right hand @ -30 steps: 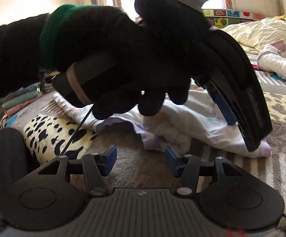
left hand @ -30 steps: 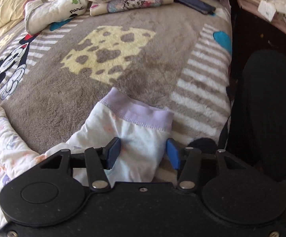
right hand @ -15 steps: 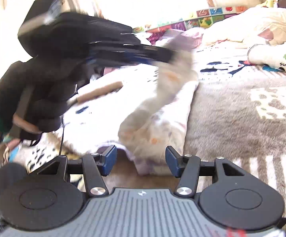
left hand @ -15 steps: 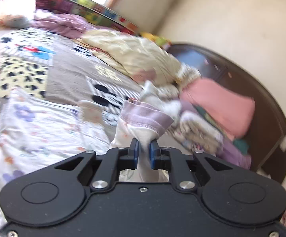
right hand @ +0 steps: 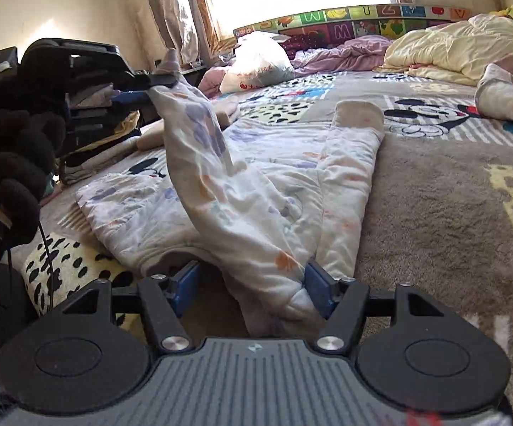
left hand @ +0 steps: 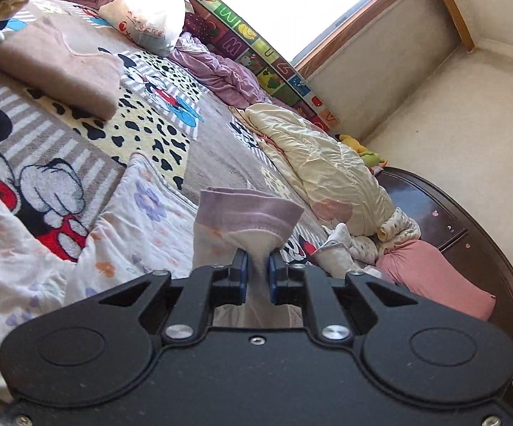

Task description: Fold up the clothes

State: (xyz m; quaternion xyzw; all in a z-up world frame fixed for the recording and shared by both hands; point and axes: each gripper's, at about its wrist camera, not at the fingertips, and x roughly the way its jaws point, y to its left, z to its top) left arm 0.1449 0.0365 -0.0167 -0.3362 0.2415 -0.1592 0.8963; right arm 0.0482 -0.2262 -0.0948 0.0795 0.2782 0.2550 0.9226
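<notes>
On the left of the right-wrist view, the left tool (right hand: 160, 80), held in a black-gloved hand (right hand: 11, 163), is clamped tight on the lilac cuff (left hand: 247, 213) of a white, quilted, flower-printed child's pair of trousers (right hand: 242, 191). That leg hangs lifted off the bed, sloping down towards the crotch end nearest the camera. The rest of the garment lies flat on the grey plush cartoon-mouse blanket (right hand: 434, 191): the waist part spreads left of the lifted leg, and the other leg stretches away to its right, with its pale cuff (right hand: 359, 113) up near the printed mouse face.

Now the right tool (right hand: 251, 285) at the near end: its blue pads are opening, with the bunched crotch fabric sitting between them, touching the right-hand pad at most and not pinched.

The job in hand looks like laying the raised leg over its twin. To do that well, the left tool wants to swing right, keeping the leg taut so the seam runs straight, and set cuff squarely on cuff. The right tool is best used as an anchor, closing on the crotch or pressing it so the whole garment doesn't drag across the fuzzy blanket. Watch for the quilted cloth springing back; a smoothing pass after release should help.
</notes>
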